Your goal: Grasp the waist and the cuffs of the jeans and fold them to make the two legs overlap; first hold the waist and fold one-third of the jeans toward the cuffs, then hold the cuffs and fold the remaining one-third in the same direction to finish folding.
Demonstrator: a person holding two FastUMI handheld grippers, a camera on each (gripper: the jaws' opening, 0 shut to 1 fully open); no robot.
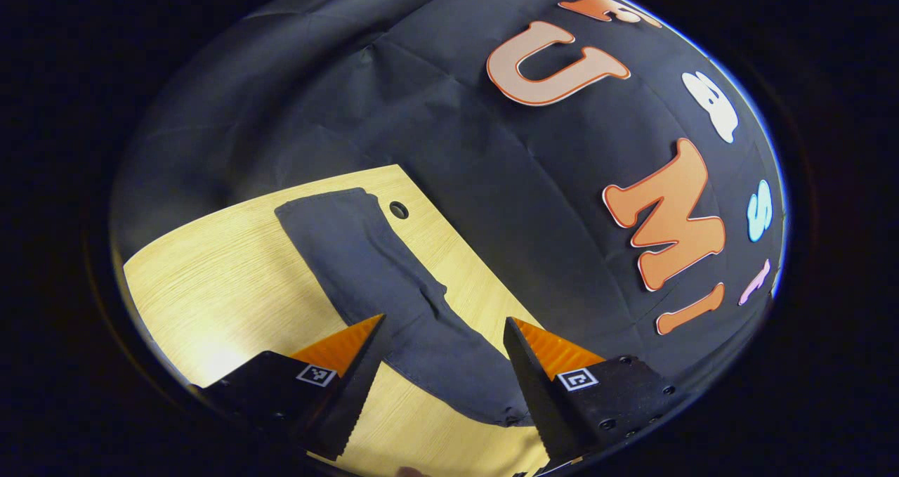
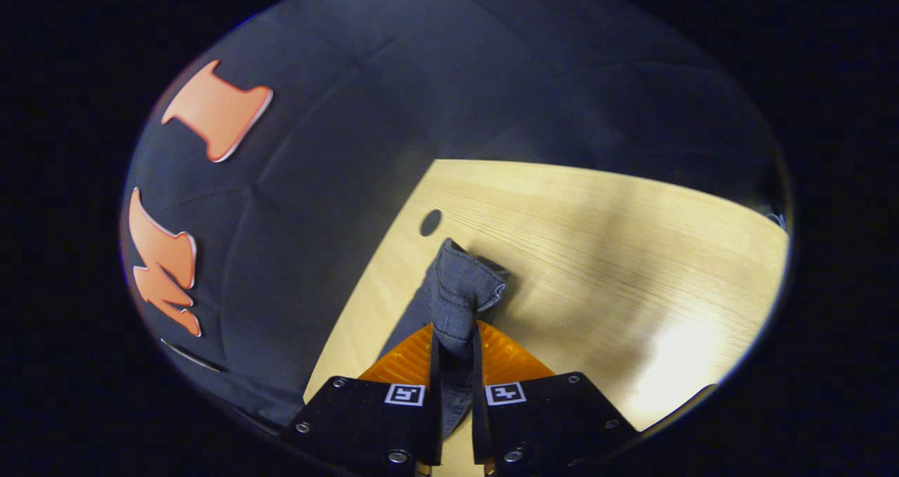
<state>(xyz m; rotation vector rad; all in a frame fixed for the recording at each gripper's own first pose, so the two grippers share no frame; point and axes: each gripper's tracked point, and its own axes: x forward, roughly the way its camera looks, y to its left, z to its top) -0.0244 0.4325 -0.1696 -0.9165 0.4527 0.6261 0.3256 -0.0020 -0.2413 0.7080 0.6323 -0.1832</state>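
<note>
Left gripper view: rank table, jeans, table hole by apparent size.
1. table
2. jeans, unsure against the table: they lie on it, hiding part of it
3. hole, clearly smallest

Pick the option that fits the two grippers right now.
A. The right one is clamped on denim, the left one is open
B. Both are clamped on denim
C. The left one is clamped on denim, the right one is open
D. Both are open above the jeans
A: in the right gripper view the right gripper has both fingers pressed on a bunched fold of the jeans, while in the left gripper view the left gripper stands wide open over the jeans lying on the table.
</note>
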